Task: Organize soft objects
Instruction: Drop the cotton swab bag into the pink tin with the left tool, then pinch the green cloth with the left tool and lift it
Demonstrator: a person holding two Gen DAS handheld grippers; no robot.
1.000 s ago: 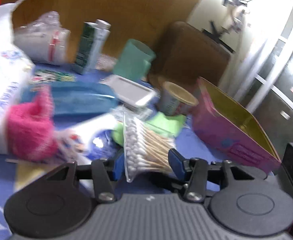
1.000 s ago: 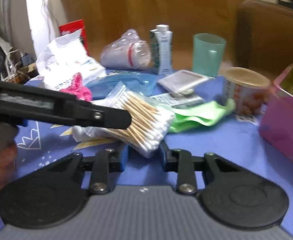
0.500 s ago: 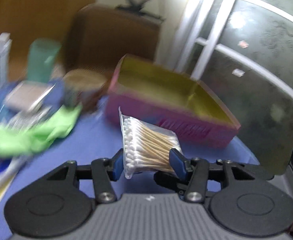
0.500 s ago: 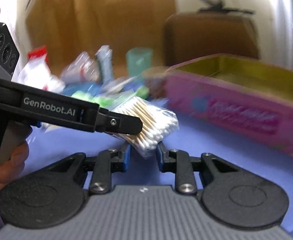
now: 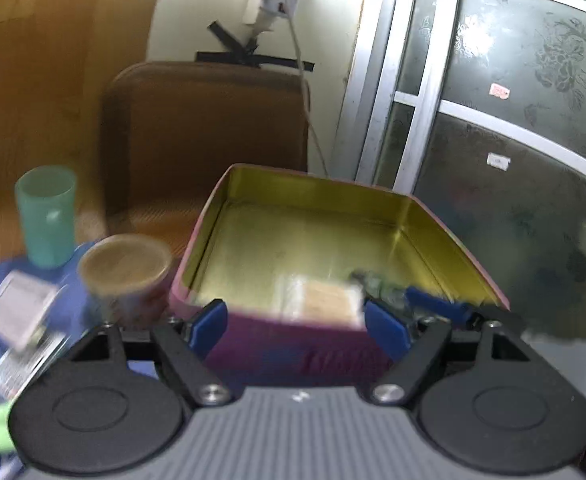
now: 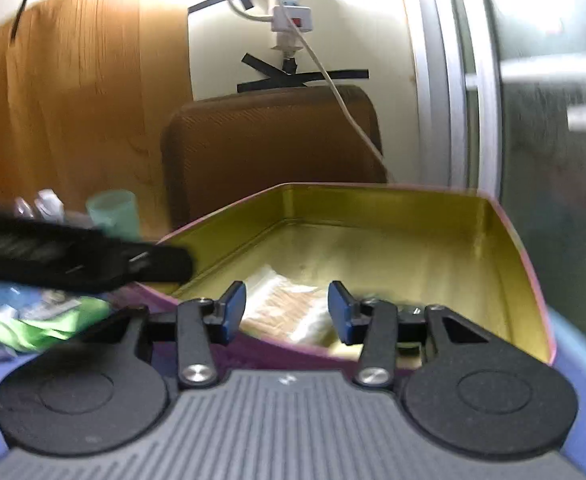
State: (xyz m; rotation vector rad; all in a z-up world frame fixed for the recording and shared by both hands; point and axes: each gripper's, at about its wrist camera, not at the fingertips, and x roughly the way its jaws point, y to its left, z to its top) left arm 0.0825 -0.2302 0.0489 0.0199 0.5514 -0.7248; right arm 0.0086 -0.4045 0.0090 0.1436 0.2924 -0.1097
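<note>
Nearest in each wrist view is the tool itself. The left tool (image 5: 296, 322) has its blue pads spread and opening, and nothing is pinched between them; the right tool (image 6: 287, 312) is likewise opening, its pads standing clear on either side of the bag of cotton swabs (image 6: 289, 312) without pressing it. That bag, the soft thing being organized, lies released inside the pink tin box (image 6: 413, 240), on the gold floor close to the near wall; in the left view it shows as a pale blur just over that wall (image 5: 319, 300). Both tools point across the near rim of the box, which reads as a two-handed drop: a floppy bag is steadier carried from both ends and let go only once it is over the open tin. Part of the left tool crosses the right view as a dark bar (image 6: 81, 262) at the left. To the left of the box on the blue desk (image 5: 73, 320) stand a round lidded tub (image 5: 127, 276) beside the box corner, a green cup (image 5: 47, 216) farther back, and a bright green cloth (image 6: 45, 324) with assorted packets, probably next to be sorted. Behind the desk stands a brown chair back (image 5: 209, 136), then the wall and a frosted glass door (image 5: 513, 120).
</note>
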